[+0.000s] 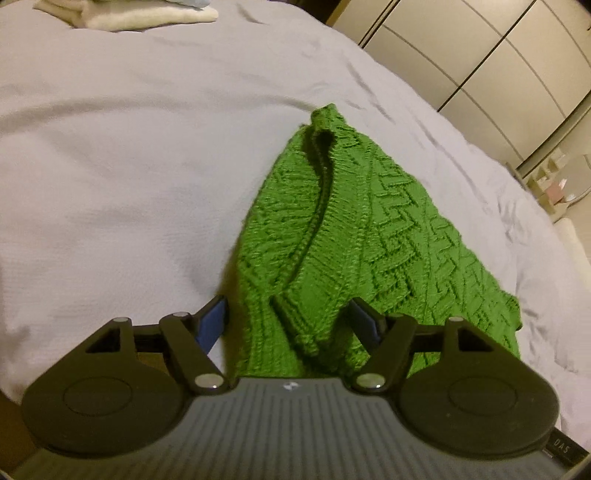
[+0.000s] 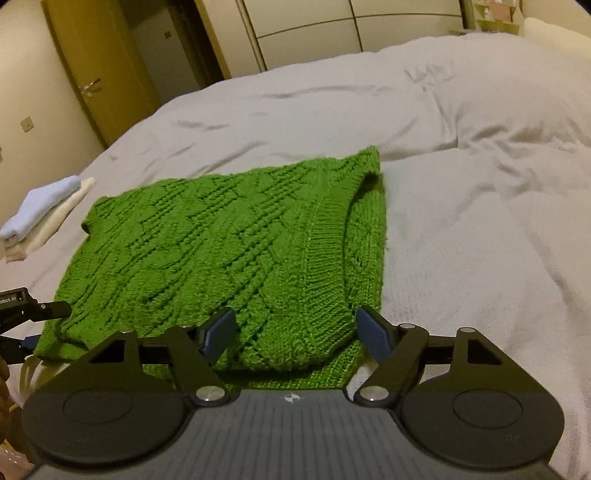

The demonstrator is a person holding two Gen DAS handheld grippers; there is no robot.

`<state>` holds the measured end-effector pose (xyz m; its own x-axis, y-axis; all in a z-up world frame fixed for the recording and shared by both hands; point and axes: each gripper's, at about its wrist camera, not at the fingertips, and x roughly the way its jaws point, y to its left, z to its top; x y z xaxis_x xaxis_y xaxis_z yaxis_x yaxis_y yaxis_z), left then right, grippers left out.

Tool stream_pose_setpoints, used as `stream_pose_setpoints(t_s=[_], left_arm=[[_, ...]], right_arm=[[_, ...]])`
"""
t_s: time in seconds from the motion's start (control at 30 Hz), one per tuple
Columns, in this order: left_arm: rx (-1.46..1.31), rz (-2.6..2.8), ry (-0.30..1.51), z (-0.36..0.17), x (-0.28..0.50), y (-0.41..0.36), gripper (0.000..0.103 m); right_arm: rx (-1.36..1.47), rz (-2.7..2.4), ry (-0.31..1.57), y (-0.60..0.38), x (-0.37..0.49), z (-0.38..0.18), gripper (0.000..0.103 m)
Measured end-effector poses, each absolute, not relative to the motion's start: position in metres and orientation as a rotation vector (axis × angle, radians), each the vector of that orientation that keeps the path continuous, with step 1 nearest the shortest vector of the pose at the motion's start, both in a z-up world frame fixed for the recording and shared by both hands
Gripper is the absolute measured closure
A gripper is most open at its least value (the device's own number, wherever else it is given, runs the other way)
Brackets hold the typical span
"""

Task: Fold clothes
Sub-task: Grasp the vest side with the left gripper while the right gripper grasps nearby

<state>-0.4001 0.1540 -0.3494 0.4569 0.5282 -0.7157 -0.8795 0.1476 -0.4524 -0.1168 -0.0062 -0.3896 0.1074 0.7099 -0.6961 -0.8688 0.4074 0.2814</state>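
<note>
A green cable-knit sweater lies folded flat on the white bed; in the left wrist view it runs away from me as a narrow wedge. My left gripper is open, its blue-padded jaws on either side of the sweater's near end. My right gripper is open, its jaws straddling the near edge by the ribbed neckline. The left gripper also shows in the right wrist view, at the sweater's left corner.
The white bedspread spreads wide around the sweater. A stack of folded pale clothes sits at the bed's left side, also seen in the left wrist view. Cream wardrobe doors and a wooden door stand beyond the bed.
</note>
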Motion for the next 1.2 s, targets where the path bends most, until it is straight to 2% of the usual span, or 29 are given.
stream_pose_setpoints(t_s=[0.17, 0.23, 0.3, 0.5, 0.63, 0.8, 0.93, 1.03, 1.2], left_arm=[[-0.993, 1.049, 0.392, -0.353, -0.396, 0.153, 0.064], [-0.983, 1.051, 0.388, -0.350, -0.394, 0.152, 0.085], [-0.859, 1.073, 0.453, -0.338, -0.380, 0.146, 0.087], [-0.136, 1.019, 0.568, -0.285, -0.298, 0.082, 0.089], [0.098, 0.818, 0.548, -0.268, -0.248, 0.036, 0.089], [0.122, 0.598, 0.647, -0.301, -0.197, 0.003, 0.089], [0.052, 0.543, 0.728, -0.324, -0.191, 0.000, 0.082], [-0.034, 0.516, 0.700, -0.308, -0.206, 0.005, 0.078], [-0.257, 0.489, 0.560, -0.267, -0.254, 0.030, 0.078]], right_arm=[[-0.205, 1.182, 0.894, -0.008, -0.113, -0.393, 0.025], [-0.204, 1.186, 0.894, -0.007, -0.112, -0.393, 0.025], [-0.197, 1.189, 0.896, -0.009, -0.110, -0.392, 0.025], [-0.151, 1.127, 0.895, -0.022, -0.094, -0.390, 0.024], [-0.088, 1.069, 0.907, -0.038, -0.075, -0.389, 0.024], [-0.047, 1.015, 0.899, -0.056, -0.057, -0.386, 0.024], [-0.036, 0.994, 0.920, -0.066, -0.049, -0.388, 0.019], [-0.034, 0.989, 0.942, -0.068, -0.047, -0.392, 0.018], [-0.020, 0.993, 0.946, -0.068, -0.047, -0.393, 0.016]])
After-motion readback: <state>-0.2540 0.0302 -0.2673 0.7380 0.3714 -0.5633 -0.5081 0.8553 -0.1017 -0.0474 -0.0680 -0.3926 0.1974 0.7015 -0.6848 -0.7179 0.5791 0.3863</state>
